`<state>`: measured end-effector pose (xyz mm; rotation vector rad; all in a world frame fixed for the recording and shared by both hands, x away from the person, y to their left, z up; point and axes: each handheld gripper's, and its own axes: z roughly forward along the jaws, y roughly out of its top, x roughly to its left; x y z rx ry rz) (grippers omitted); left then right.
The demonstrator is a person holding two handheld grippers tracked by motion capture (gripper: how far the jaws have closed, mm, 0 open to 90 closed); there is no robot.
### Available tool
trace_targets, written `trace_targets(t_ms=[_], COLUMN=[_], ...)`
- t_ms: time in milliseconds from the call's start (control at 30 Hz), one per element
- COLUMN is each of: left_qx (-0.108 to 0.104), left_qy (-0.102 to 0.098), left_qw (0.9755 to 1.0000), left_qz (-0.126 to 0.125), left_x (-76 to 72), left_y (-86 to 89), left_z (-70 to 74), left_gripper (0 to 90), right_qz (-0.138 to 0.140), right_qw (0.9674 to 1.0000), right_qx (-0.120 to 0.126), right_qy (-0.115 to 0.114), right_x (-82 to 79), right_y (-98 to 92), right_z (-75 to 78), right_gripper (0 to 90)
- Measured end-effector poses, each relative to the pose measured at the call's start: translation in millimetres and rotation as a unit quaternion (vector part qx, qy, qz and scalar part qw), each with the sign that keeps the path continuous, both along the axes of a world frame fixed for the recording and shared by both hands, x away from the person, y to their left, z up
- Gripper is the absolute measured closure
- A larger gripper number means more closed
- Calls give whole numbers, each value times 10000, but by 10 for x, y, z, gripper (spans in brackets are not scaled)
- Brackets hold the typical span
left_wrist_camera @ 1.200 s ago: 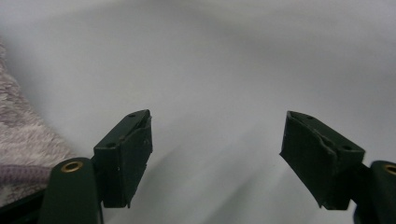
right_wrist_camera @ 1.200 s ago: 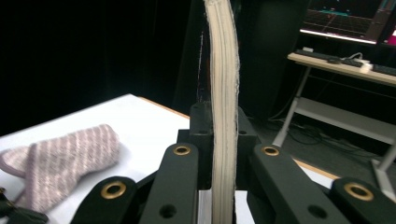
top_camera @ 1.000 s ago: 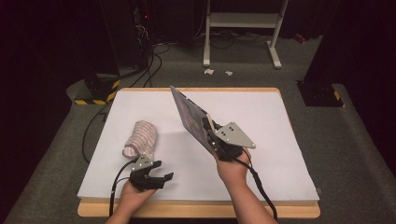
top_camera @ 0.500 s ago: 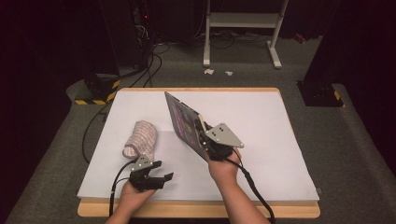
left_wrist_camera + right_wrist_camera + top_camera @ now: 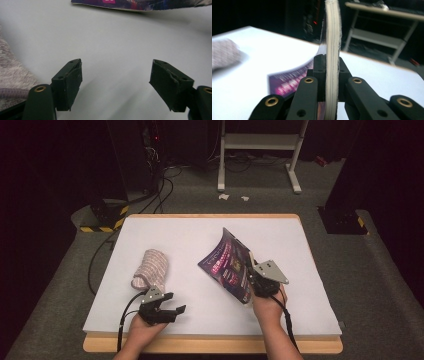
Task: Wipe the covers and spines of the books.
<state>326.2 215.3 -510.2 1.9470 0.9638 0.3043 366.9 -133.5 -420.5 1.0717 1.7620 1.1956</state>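
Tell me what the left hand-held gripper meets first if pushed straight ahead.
Probably the magazine: its edge lies ahead of the open left hand-held gripper, beyond bare white table cover.

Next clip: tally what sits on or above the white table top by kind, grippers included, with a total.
Purple glossy-covered magazine, clamped in the right gripper: 1
Pinkish-white knitted cloth roll, lying on the table: 1
Black two-jaw grippers: 2, left gripper with jaws apart and nothing between them, right gripper shut on the magazine
Total: 4
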Motion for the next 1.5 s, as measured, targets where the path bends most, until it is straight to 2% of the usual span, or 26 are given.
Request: trace_targets(t_ms=[67,100,133,267,300,467,567,700,833,933,967,1100,1267,1367,1500], left_qx=[8,8,12,22,26,58,79,96,136,144,144,157,162,177,182], left_qy=[3,3,4,10,10,16,23,32,40,61,63,71,79,91,96], left_qw=[10000,10000,10000,10000,10000,10000,10000,9999,9999,9999,9999,9998,9998,9998,9998], left_qz=[5,5,9,14,18,22,17,10,-1,7,11,22,-1,-28,-15], left_x=[0,0,0,2,2,0,3,5,8,9,9,11,14,15,13], left_y=[-2,-2,-4,-6,-8,-12,-14,-17,-22,-30,-31,-33,-31,-35,-38], left_z=[0,0,-1,-2,-2,-3,-3,-4,-4,-6,-6,-7,-8,-11,-11], left_gripper=[258,258,258,258,258,259,259,260,260,260,260,261,276,286,286], right_qz=[-129,-129,-231,-299,-356,-438,-503,-664,-890,-925,-888,-754,-694,-592,-618], right_qw=[9998,9998,9993,9987,9980,9959,9943,9925,9916,9910,9916,9917,9895,9848,9786], right_qx=[59,59,14,-28,-71,-69,-47,-86,-170,-189,-198,-243,-248,-225,-165], right_qy=[162,162,278,408,523,794,936,1025,929,951,915,1013,1239,1615,1958], right_x=[5,5,-9,-34,-59,-105,-117,-130,-157,-152,-152,-99,18,147,273], right_y=[-110,-110,-204,-292,-368,-550,-634,-737,-878,-936,-942,-924,-925,-941,-983], right_z=[-98,-98,-202,-302,-379,-541,-606,-629,-574,-535,-528,-522,-575,-645,-716], right_gripper=[837,837,826,808,787,738,660,541,520,509,508,487,461,417,364])
